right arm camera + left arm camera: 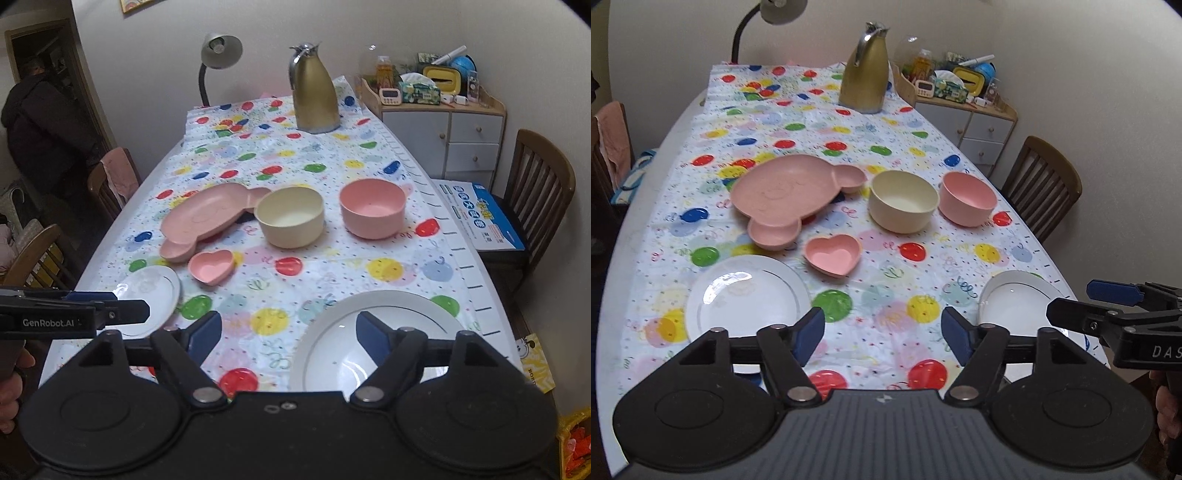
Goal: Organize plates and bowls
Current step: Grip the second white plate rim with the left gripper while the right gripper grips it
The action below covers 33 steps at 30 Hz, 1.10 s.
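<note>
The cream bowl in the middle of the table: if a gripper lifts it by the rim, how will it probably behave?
The cream bowl looks matte, so it probably grips well. Its wall seems thick and stiff, likely plastic and light. It stands upright on a wide base, so a push should slide it, not tip it.

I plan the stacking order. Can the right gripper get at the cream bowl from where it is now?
Probably yes: the right gripper is open and empty, and only bare tablecloth lies between it and the cream bowl.
</note>
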{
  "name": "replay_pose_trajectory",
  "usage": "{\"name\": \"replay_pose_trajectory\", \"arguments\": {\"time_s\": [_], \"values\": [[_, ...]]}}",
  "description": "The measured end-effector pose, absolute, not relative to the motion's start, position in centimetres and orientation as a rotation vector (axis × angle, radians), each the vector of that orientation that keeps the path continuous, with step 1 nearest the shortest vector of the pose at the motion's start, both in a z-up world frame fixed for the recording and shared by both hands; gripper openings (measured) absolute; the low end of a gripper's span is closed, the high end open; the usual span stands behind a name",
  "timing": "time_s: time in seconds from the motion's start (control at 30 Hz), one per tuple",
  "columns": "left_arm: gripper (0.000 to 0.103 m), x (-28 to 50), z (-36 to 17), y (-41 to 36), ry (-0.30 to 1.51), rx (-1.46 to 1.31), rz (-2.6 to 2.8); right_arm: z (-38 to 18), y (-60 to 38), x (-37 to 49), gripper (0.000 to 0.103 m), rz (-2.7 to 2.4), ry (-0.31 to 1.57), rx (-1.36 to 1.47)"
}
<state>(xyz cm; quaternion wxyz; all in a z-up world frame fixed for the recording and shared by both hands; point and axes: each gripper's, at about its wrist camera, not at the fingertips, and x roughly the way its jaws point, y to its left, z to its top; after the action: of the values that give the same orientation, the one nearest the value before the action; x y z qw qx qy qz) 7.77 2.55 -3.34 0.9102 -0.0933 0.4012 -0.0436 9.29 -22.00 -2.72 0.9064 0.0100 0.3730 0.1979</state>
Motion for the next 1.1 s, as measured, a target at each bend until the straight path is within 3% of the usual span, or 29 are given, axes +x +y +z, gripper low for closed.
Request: {"name": "replay_pose_trajectory", "arguments": {"time_s": [0.17,0.27,1.1], "values": [[0.079,6.8,-3.0,5.0,0.8,-0.192,-0.072,-2.3,-18.8,8.5,0.1,0.43,0.738,0.001],[0.079,6.4,-3.0,6.3,0.791,-0.188,-0.06,-2.4,-16.9,8.3,0.102,0.433,0.73,-0.002],[0.08,9.4,-9.5,15.3,0.888,-0.222,0.095,-8.2,-5.2,12.7,0.1,0.472,0.769,-0.108]]}}
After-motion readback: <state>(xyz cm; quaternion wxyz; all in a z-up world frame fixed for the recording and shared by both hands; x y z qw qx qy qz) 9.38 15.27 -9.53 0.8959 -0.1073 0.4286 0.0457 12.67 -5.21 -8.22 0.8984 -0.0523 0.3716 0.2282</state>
